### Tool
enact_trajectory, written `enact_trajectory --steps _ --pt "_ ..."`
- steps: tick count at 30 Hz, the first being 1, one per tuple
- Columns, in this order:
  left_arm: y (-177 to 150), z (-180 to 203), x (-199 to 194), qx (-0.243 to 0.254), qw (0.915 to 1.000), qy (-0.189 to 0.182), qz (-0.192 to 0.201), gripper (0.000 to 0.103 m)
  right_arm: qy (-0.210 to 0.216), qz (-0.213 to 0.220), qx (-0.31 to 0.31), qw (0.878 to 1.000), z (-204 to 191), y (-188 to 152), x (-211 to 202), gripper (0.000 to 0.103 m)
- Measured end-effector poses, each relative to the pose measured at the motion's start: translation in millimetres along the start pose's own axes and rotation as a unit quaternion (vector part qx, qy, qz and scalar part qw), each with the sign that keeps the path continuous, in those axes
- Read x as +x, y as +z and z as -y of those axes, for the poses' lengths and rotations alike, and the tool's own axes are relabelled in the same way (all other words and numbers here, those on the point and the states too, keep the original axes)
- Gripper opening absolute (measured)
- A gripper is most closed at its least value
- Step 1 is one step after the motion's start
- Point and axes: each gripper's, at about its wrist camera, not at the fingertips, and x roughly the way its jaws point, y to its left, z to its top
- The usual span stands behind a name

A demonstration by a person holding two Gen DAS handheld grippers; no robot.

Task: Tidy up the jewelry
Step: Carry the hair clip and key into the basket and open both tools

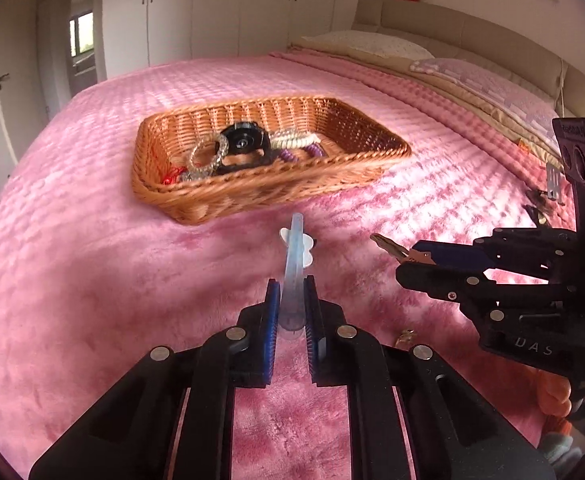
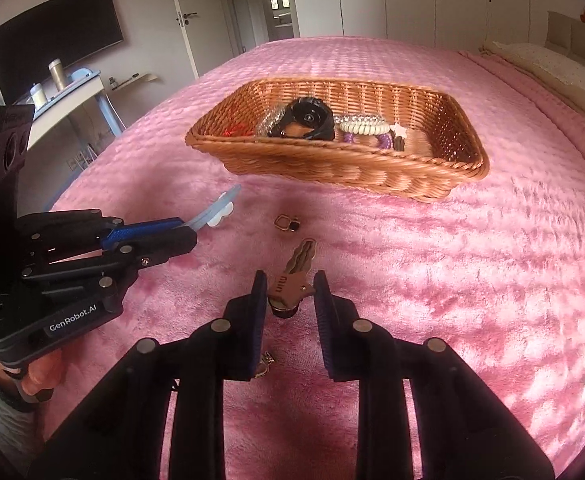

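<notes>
A pale translucent hair clip (image 1: pixel 294 256) is clamped by its tail in the left hand-held gripper (image 1: pixel 293 304), its flower end kept forward, probably for release into the wicker basket (image 1: pixel 196 200) on the pink bed (image 1: pixel 92 280). A key (image 2: pixel 296 276) is pinched by its head in the right hand-held gripper (image 2: pixel 290 292), blade pointing basketward; a small ring (image 2: pixel 286 223) lies uncollected on the bed between.

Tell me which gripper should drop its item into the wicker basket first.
Left, probably. The left gripper grips the translucent blue hair clip, pointing at the woven wicker basket's near rim. The right gripper, holding the bronze key, looks farther back.
</notes>
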Motion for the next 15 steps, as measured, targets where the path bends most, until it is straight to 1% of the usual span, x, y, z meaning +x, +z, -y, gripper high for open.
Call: enact_trajectory --steps 4,8,11,15 --pt "20.3 3.6 -20.3 -0.006 0.9994 0.003 0.034 0.010 0.008 0.037 0.008 0.999 6.6 18.6 -29.7 0.021" --pt "47.6 2.9 -31.5 -0.013 0.9976 0.016 0.066 0.010 0.002 0.076 0.000 0.997 12.8 53.0 -44.9 0.021" --pt "69.5 -2.9 -27.6 -0.021 0.9961 0.026 0.082 0.010 -0.012 0.096 -0.007 0.995 20.0 83.3 -40.7 0.021" --pt "96.7 -20.1 -2.7 -0.047 0.9945 0.043 0.083 0.010 -0.008 0.088 0.008 0.996 38.0 120.5 -13.3 0.021"
